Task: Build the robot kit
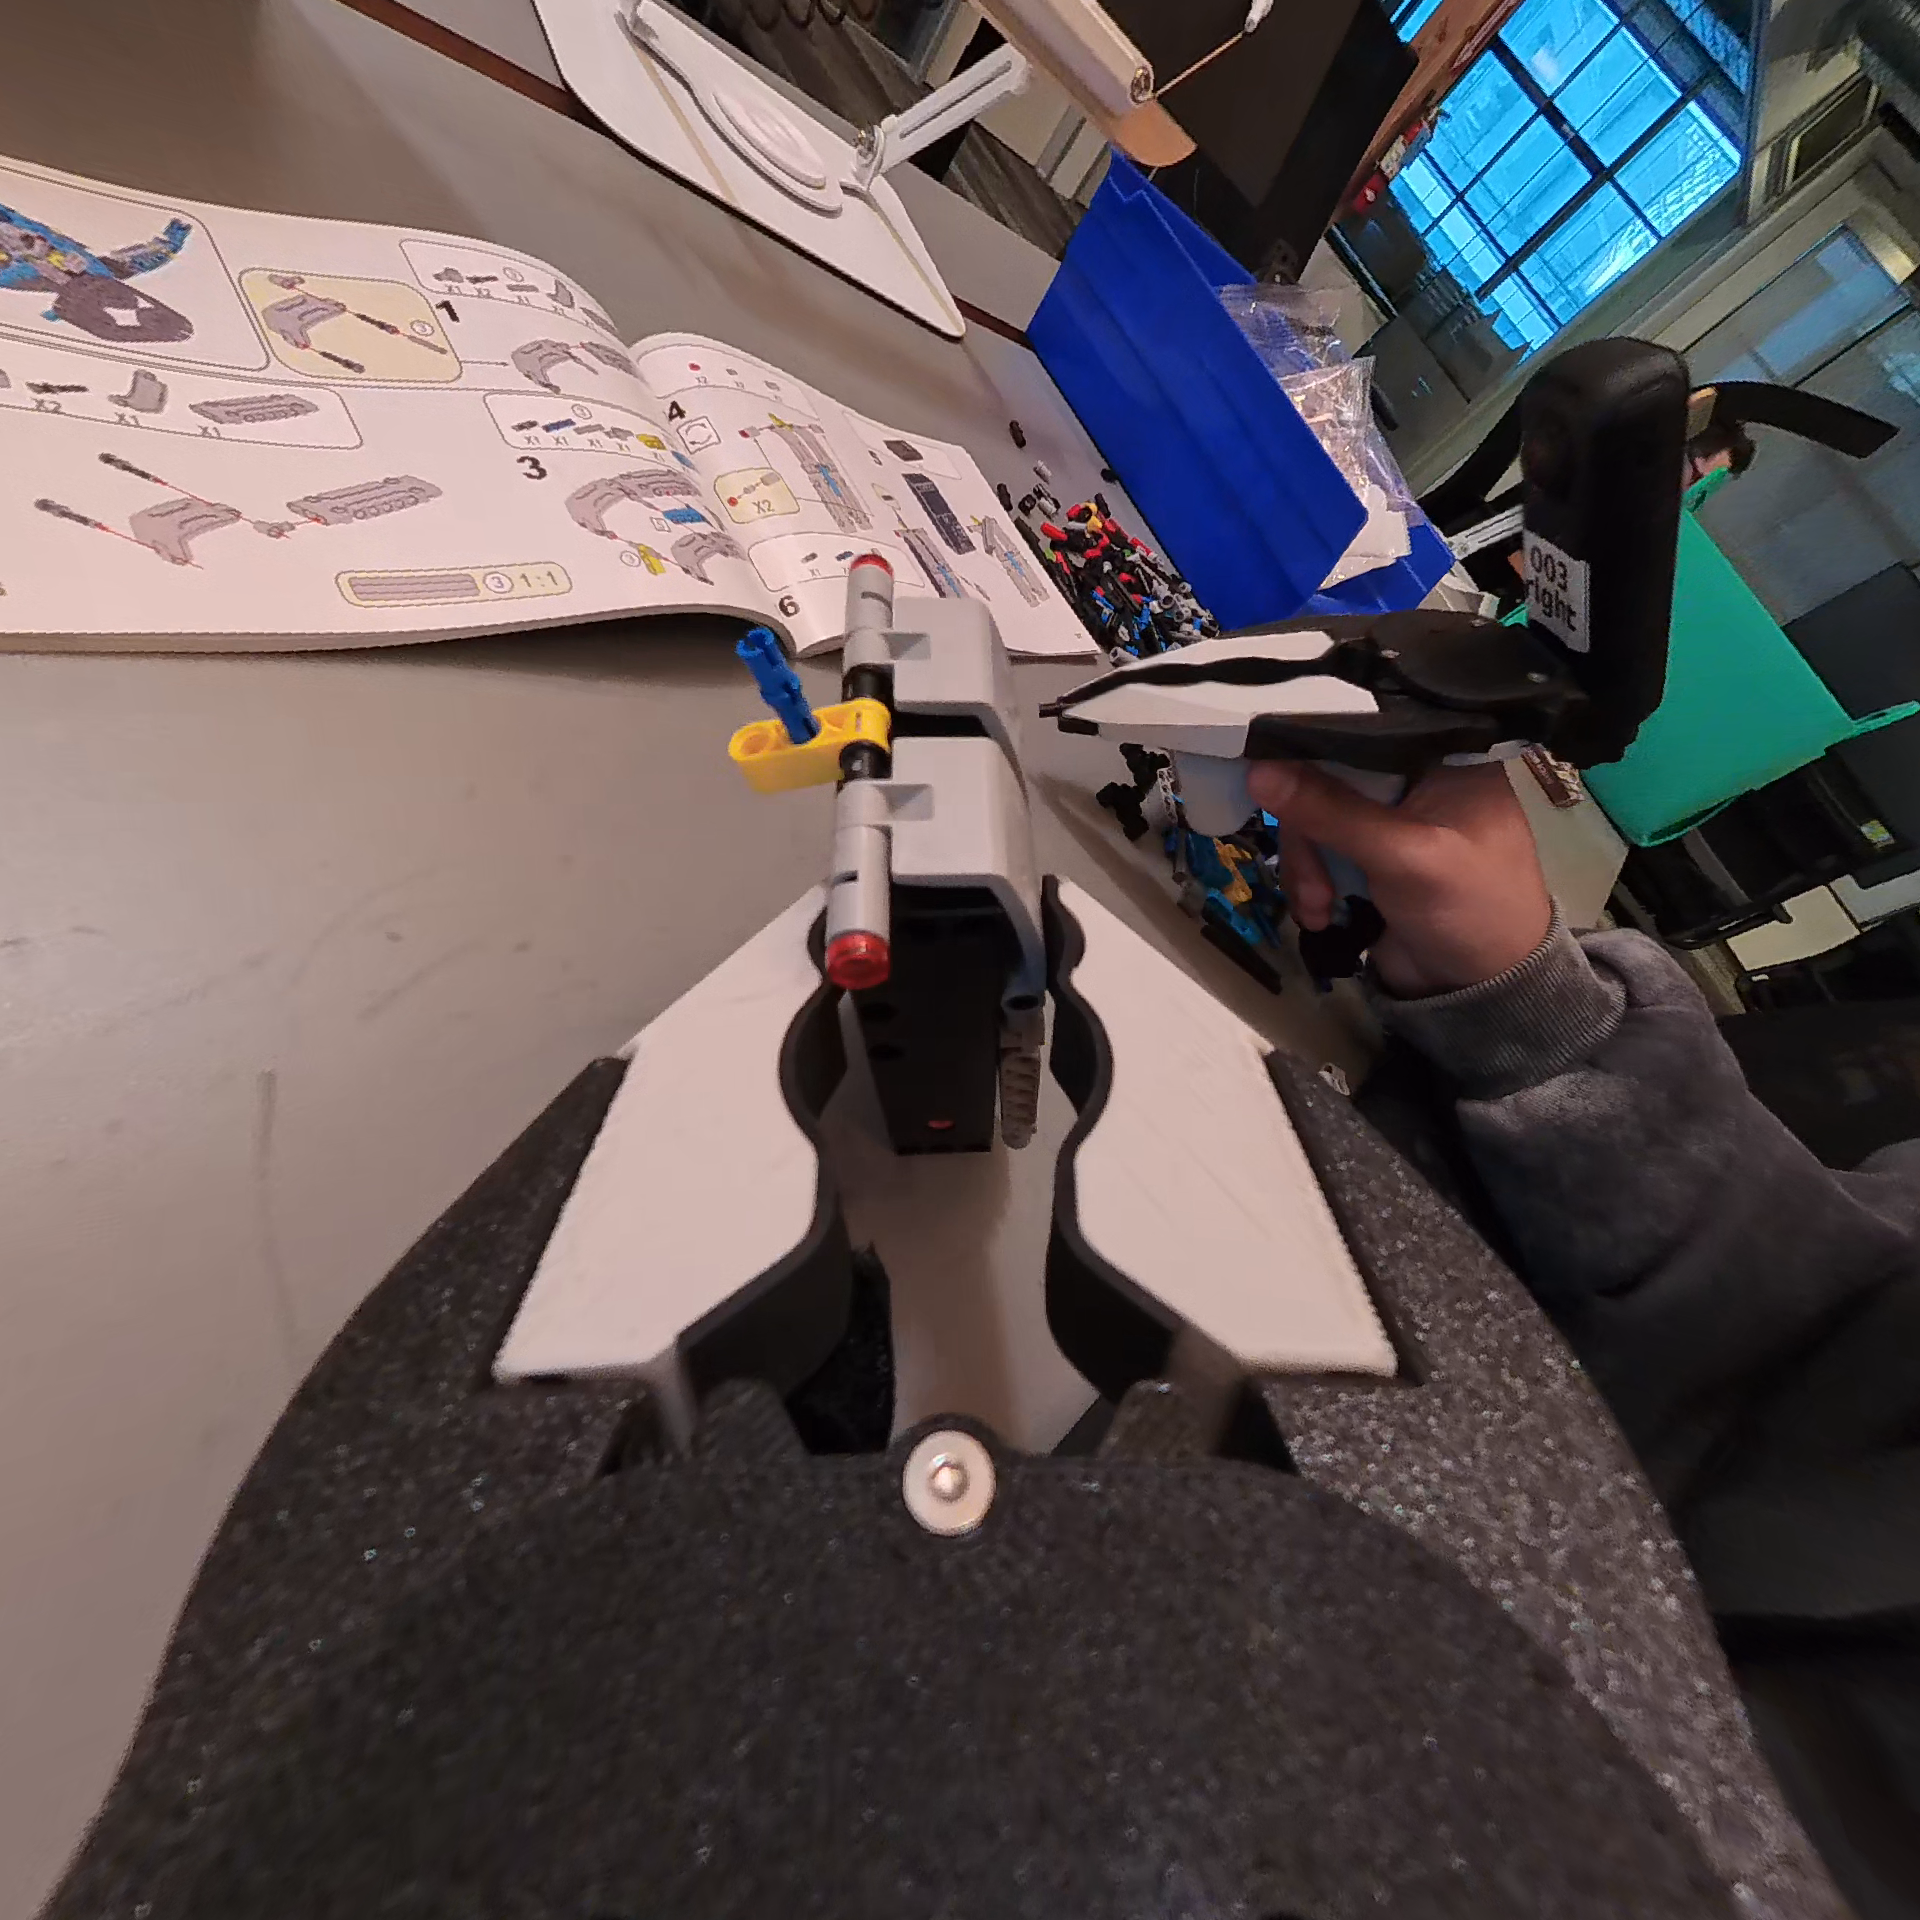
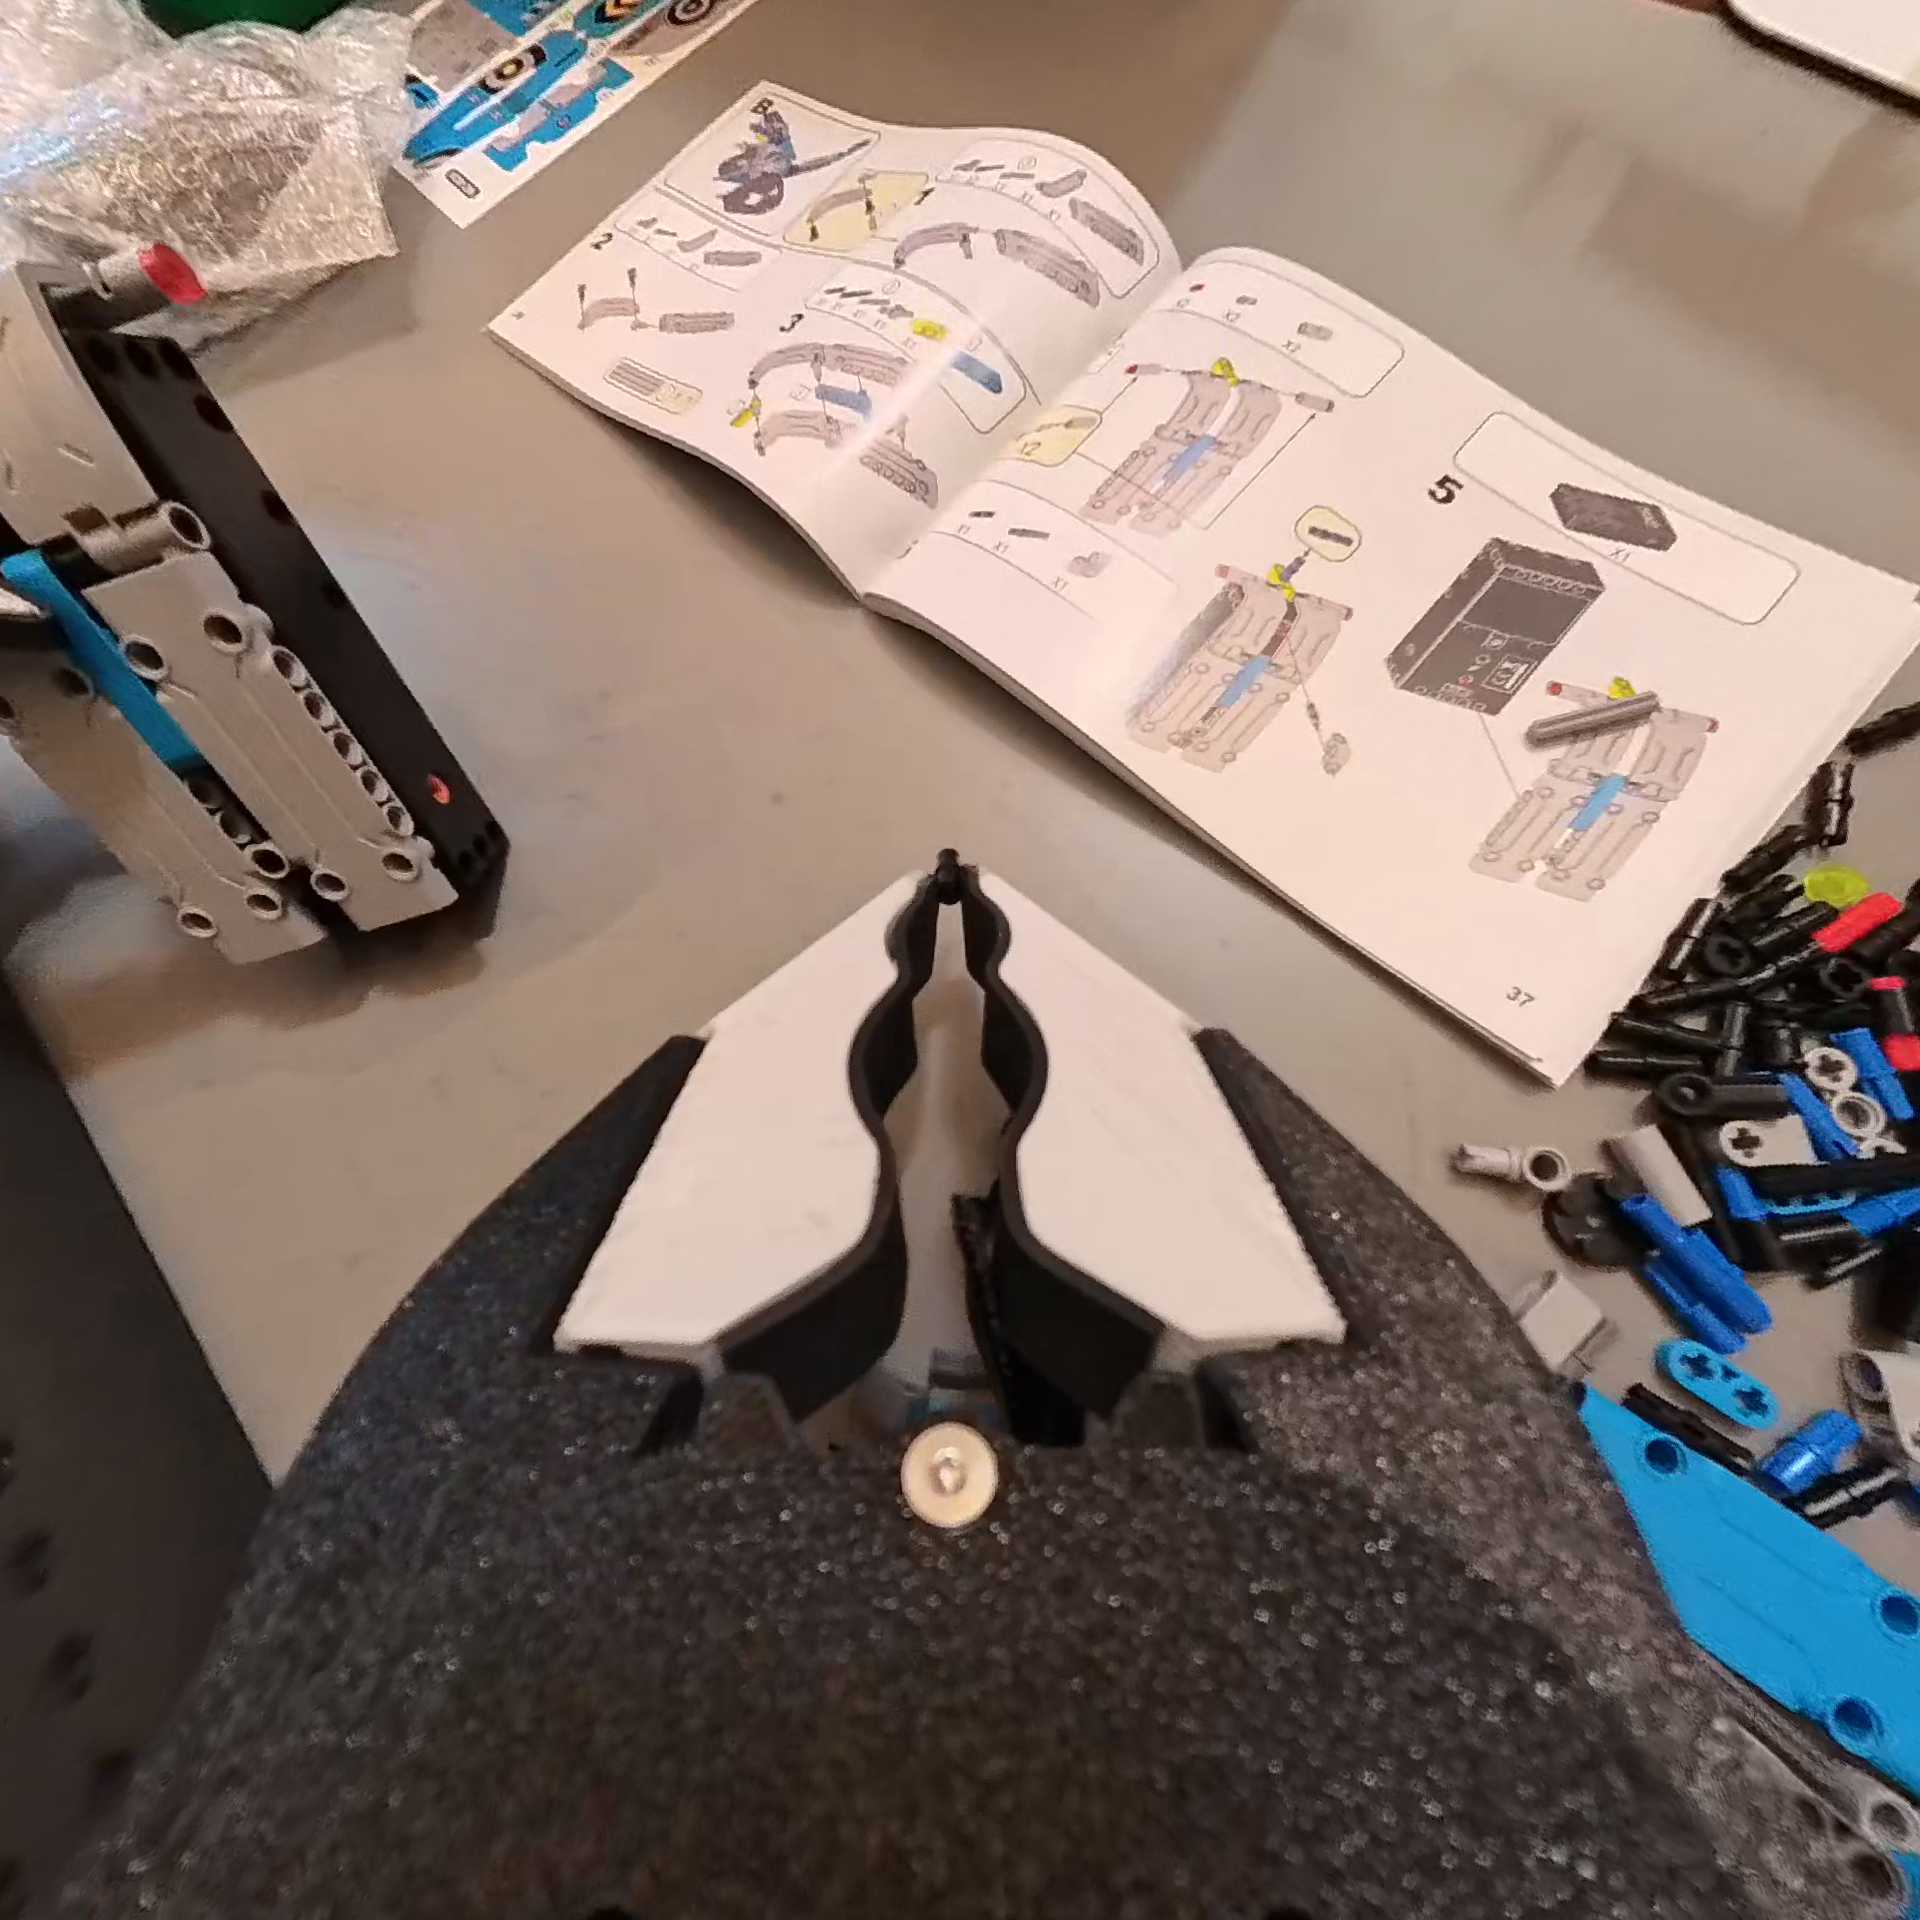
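Note:
My left gripper (image 1: pixel 935 935) is shut on a brick assembly (image 1: pixel 951 727) of grey panels on a black box, held up off the grey table. A grey axle with red ends (image 1: pixel 868 748) runs across its top. The axle carries a yellow connector (image 1: pixel 800 743) with a blue pin (image 1: pixel 774 675). My right gripper (image 1: pixel 1049 712) points at the assembly's right side, a short gap away. In the right wrist view it (image 2: pixel 948 883) is shut on a small black pin (image 2: pixel 948 864) at its tips, with the assembly (image 2: pixel 208 675) to the left.
An open instruction booklet (image 2: pixel 1247 520) lies on the table (image 2: pixel 675 675), and it also shows in the left wrist view (image 1: pixel 312 447). Loose small parts (image 2: pixel 1787 1091) and a light blue panel (image 2: pixel 1766 1558) lie at the right. A blue bin (image 1: pixel 1174 416), clear plastic bags (image 2: pixel 156 156) and a sticker sheet (image 2: pixel 520 114) lie farther off. Spacing between my two grippers at the tips: around 15 cm.

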Tool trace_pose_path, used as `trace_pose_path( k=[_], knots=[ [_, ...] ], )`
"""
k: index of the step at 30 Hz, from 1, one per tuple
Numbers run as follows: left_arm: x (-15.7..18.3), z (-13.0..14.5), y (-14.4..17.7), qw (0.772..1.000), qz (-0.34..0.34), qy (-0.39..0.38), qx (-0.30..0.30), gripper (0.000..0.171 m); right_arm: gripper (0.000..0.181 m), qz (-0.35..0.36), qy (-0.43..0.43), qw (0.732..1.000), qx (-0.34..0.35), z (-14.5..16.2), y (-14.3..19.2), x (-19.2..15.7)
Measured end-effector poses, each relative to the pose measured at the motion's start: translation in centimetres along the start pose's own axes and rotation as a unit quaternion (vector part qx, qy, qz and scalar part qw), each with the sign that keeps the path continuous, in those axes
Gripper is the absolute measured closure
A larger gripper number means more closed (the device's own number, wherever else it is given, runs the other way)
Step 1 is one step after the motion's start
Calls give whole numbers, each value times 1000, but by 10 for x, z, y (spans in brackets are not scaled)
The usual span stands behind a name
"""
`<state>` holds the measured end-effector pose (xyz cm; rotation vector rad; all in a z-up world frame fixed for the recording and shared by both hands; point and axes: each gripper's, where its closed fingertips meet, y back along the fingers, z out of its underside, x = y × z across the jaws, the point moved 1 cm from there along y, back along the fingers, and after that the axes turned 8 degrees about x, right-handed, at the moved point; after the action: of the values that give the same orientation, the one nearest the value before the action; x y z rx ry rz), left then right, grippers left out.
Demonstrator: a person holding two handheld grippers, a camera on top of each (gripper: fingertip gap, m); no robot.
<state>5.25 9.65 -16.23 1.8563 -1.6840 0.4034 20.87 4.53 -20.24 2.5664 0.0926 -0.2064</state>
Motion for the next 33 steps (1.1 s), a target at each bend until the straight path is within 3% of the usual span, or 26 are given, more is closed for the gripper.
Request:
trace_pose_path(
  k=[10,19,24,30,33],
  knots=[
    [3,0,0,1000,1,-14,4,137,178,-62,24,996,57,-22,2,-29],
    [4,0,0,1000,1,-21,4,137,178,-119,162,972,123,-44,14,-88],
    [9,-4,3,997,-14,-67,25,137,178,-189,78,970,135,-49,16,-115],
    [23,-2,3,979,-51,-194,32,137,178,-249,-29,957,149,-51,19,-138],
    [29,5,-1,963,-74,-260,18,137,179,-221,15,959,179,-56,24,-146]
  ],
)
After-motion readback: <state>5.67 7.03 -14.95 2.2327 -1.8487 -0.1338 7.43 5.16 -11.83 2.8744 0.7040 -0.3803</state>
